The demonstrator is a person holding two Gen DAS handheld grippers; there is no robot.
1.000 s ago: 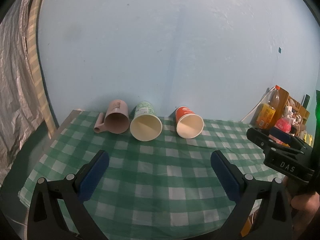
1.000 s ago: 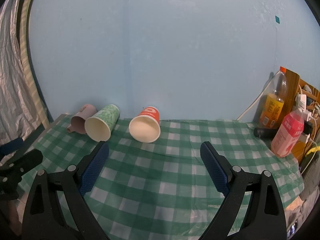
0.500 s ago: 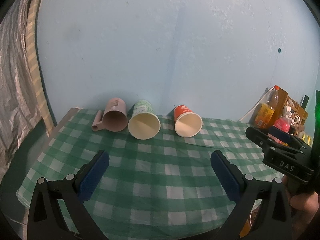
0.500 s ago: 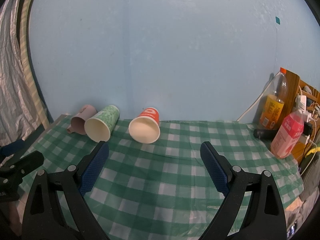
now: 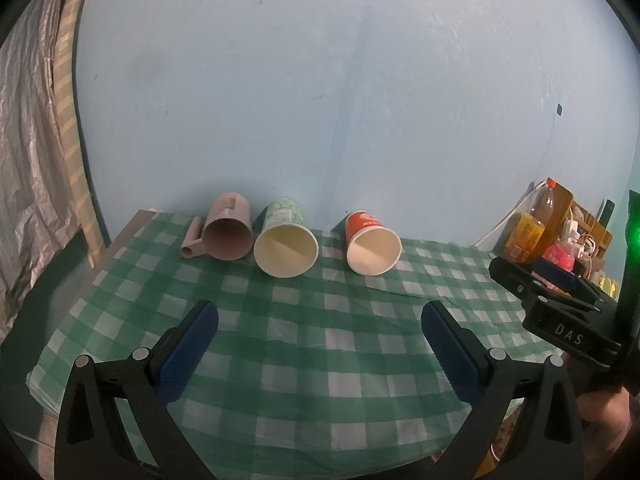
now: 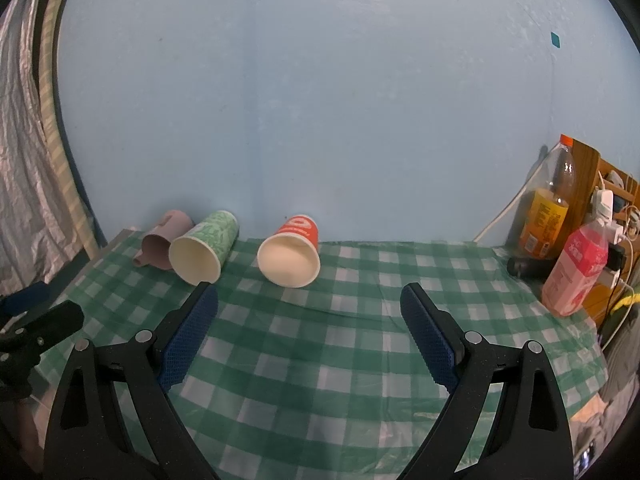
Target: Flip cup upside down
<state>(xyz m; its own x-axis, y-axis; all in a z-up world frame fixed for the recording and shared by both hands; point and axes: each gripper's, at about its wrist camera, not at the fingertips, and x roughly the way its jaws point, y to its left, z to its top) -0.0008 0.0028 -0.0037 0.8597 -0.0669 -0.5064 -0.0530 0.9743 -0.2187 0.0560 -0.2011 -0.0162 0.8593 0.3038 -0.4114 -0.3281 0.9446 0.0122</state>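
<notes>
Three cups lie on their sides at the back of the green checked table (image 5: 312, 344), mouths toward me: a pink mug (image 5: 228, 232) with a handle at left, a green-patterned paper cup (image 5: 286, 246) in the middle, a red paper cup (image 5: 372, 244) at right. They also show in the right wrist view: the pink mug (image 6: 162, 244), the green cup (image 6: 202, 252), the red cup (image 6: 290, 252). My left gripper (image 5: 319, 312) is open and empty, well short of the cups. My right gripper (image 6: 309, 294) is open and empty, just in front of the red cup.
A blue wall rises right behind the cups. At the right table edge stand an orange drink bottle (image 6: 546, 220), a pink bottle (image 6: 576, 272), a wooden rack and cables. A silver curtain (image 5: 28, 140) hangs at left. The table (image 6: 320, 360) shows bare cloth in the middle.
The left view has shifted slightly up and back, so the cups sit a bit higher in it. The right gripper has barely moved. Both stay open.
</notes>
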